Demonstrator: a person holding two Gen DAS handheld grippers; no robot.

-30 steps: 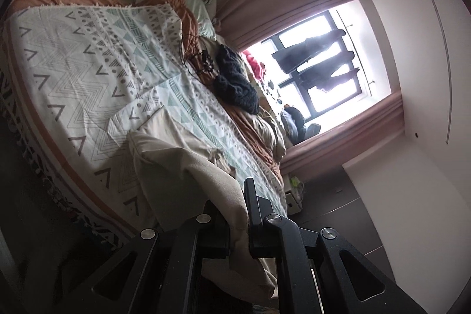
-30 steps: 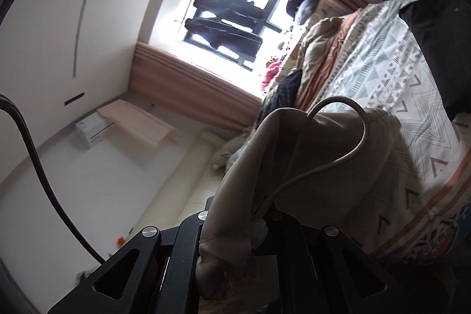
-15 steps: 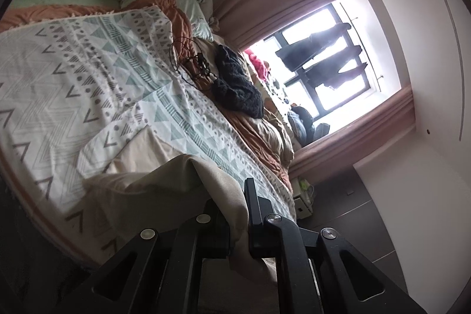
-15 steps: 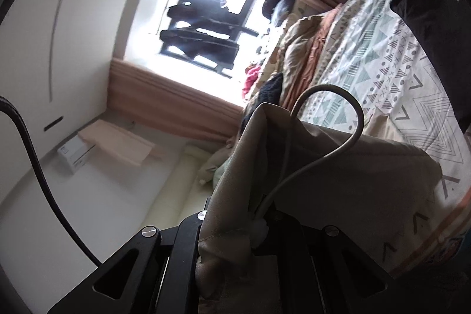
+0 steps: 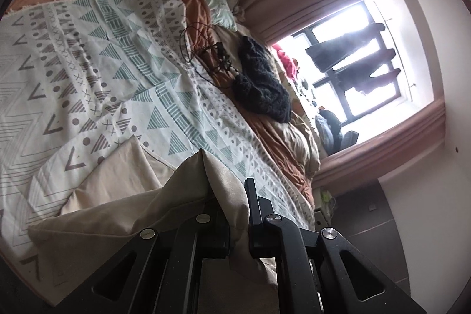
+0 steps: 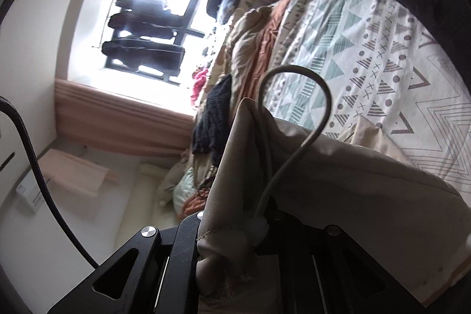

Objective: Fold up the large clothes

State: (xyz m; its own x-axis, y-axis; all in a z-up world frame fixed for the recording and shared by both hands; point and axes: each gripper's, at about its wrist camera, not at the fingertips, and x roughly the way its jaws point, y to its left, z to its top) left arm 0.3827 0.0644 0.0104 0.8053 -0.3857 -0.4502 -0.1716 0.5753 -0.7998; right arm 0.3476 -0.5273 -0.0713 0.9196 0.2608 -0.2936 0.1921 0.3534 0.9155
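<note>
We hold a large beige cloth garment (image 5: pixel 188 196) with both tools. The left gripper (image 5: pixel 238 214) is clenched on one edge of it; the fabric passes between the two black fingers (image 5: pixel 253 202) and hangs down below them. The right gripper (image 6: pixel 253 214) pinches another bunched part of the same garment (image 6: pixel 353 181), and a pale grey drawstring cord (image 6: pixel 321 96) makes a loop above it. Its own fingers are mostly covered by the fabric.

The rest of the garment lies on the white bedspread with green and grey geometric pattern (image 5: pixel 88 64), at the near edge of the bed. Further away on the bed lie a dark knitted piece (image 5: pixel 259 84) and a thin black cable (image 5: pixel 203 55), near the bright window (image 5: pixel 353 64).
</note>
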